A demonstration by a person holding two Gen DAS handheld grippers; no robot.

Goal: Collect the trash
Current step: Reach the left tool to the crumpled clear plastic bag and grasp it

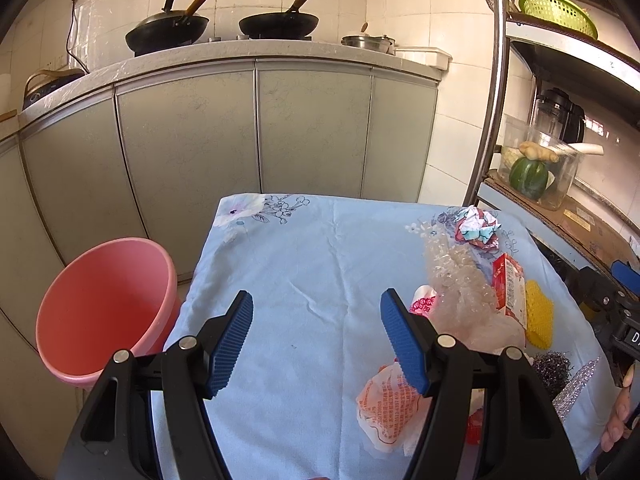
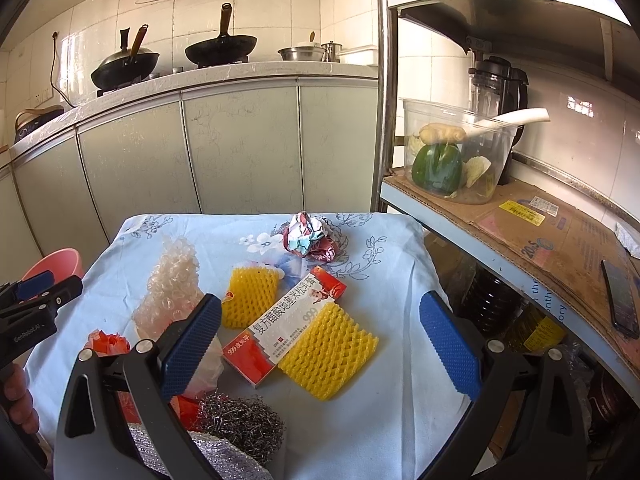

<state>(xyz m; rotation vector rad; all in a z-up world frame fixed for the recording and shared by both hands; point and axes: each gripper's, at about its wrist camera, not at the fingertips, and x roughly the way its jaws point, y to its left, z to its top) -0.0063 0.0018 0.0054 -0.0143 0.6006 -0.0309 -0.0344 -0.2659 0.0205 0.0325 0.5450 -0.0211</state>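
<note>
Trash lies on the right half of a table under a light blue floral cloth [image 1: 312, 264]: a crumpled paper ball [image 2: 310, 236], bubble wrap [image 2: 172, 284], two yellow foam nets [image 2: 328, 350], a red and white medicine box [image 2: 288, 322], a steel wool pad [image 2: 244, 420] and red-printed plastic bags [image 1: 388, 408]. My left gripper [image 1: 316, 344] hovers open over bare cloth, left of the pile. My right gripper [image 2: 320, 340] is open above the box and the nearer foam net, holding nothing. A pink bucket [image 1: 104, 304] stands on the floor at the table's left edge.
Grey cabinets [image 1: 256, 128] run behind the table, with two woks [image 1: 280, 24] on the counter. A metal shelf rack [image 2: 500, 220] stands close on the right, holding a clear tub of vegetables [image 2: 452, 156] and a phone [image 2: 620, 300]. A hand [image 1: 620, 412] holds the right gripper.
</note>
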